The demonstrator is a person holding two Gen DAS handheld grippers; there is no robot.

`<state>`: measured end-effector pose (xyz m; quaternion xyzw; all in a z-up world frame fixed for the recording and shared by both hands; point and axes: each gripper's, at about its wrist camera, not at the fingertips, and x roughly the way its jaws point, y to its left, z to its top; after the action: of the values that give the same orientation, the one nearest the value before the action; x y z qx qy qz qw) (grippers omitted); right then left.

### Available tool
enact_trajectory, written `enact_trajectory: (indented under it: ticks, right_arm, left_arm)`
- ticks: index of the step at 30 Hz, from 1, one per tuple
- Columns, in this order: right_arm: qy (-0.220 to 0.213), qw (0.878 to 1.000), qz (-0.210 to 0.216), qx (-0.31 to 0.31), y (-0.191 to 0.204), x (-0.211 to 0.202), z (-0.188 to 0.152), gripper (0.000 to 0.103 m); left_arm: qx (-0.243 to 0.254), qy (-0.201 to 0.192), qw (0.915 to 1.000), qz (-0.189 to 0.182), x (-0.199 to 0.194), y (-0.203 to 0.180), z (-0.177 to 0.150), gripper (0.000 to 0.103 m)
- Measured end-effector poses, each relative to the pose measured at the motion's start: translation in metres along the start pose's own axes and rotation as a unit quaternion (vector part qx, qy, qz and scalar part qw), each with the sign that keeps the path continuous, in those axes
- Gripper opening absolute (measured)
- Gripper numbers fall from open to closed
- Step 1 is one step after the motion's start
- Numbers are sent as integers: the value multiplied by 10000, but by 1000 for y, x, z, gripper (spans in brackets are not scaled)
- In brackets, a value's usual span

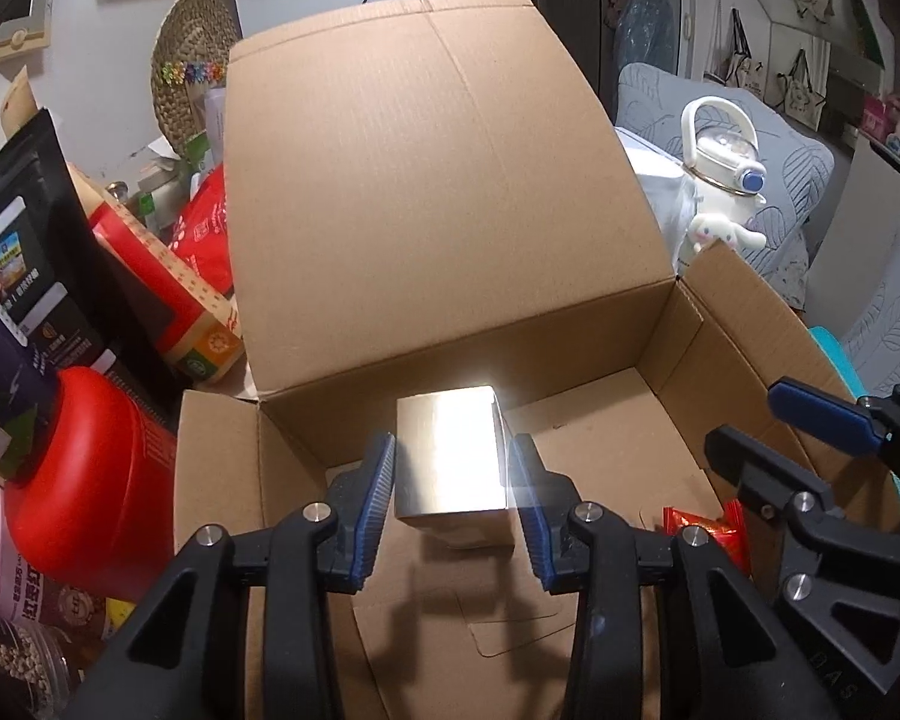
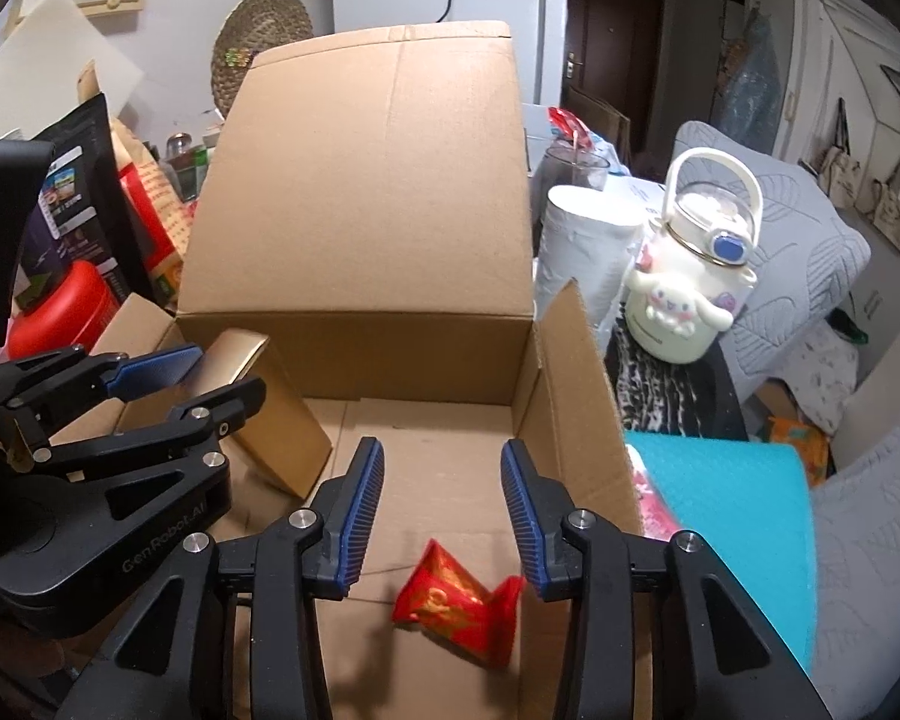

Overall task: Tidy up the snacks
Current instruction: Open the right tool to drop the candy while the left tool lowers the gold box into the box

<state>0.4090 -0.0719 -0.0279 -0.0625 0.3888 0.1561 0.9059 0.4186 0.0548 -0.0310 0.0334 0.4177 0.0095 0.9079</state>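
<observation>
Lowering a shiny gold box (image 1: 450,456) into an open cardboard carton (image 1: 744,324), clamped between the blue pads of the left gripper (image 1: 453,495), tilted and held above the carton floor toward its left side. Seen from the right wrist view as the same gold box (image 2: 270,414) leaning at an angle, pinched by the left gripper (image 2: 204,378) near the carton's left wall. Hovering over the carton's near right part, the right gripper (image 2: 443,510), jaws spread wide and holding nothing, with a red wrapped candy (image 2: 456,600) lying on the carton floor just below and between its fingers; also glimpsed in the left wrist view as a red wrapper (image 1: 705,531) beside the right gripper (image 1: 768,420). Likely the placing step for the gold box. Next move probably calls for setting it flat on the floor, well apart from the candy, then spreading the left jaws to release. Crowding the carton outside: a red jar (image 1: 90,480), a black pouch (image 1: 24,264) and a white cartoon bottle (image 2: 690,276).
</observation>
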Motion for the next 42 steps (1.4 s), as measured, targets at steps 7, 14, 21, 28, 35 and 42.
enact_trajectory:
  ticks: [7, 14, 21, 28, 35, 42]
  right_arm:
    - [-82, 10000, -16, 6, 1, -9, 0, 41]
    - [-200, 9998, -19, 34, 2, -29, -2, 40]
    - [-451, 9990, -44, 19, 4, -64, -1, 40]
    - [-774, 9970, -66, -14, 10, -106, 0, 40]
    - [-1157, 9932, -126, -30, 16, -156, -5, 41]
    - [-1462, 9890, -196, -114, 24, -199, -23, 50]
  left_arm:
    - [-65, -8, 10000, -44, -6, 2, -1, 39]
    - [-133, -141, 9998, -103, -27, 2, -2, 39]
    - [-185, -383, 9991, -45, -62, 5, -1, 39]
    - [-163, -746, 9971, -55, -111, 3, 1, 39]
    - [-129, -1089, 9940, -34, -160, 1, -7, 39]
    - [-101, -1352, 9907, -86, -201, -1, -22, 39]
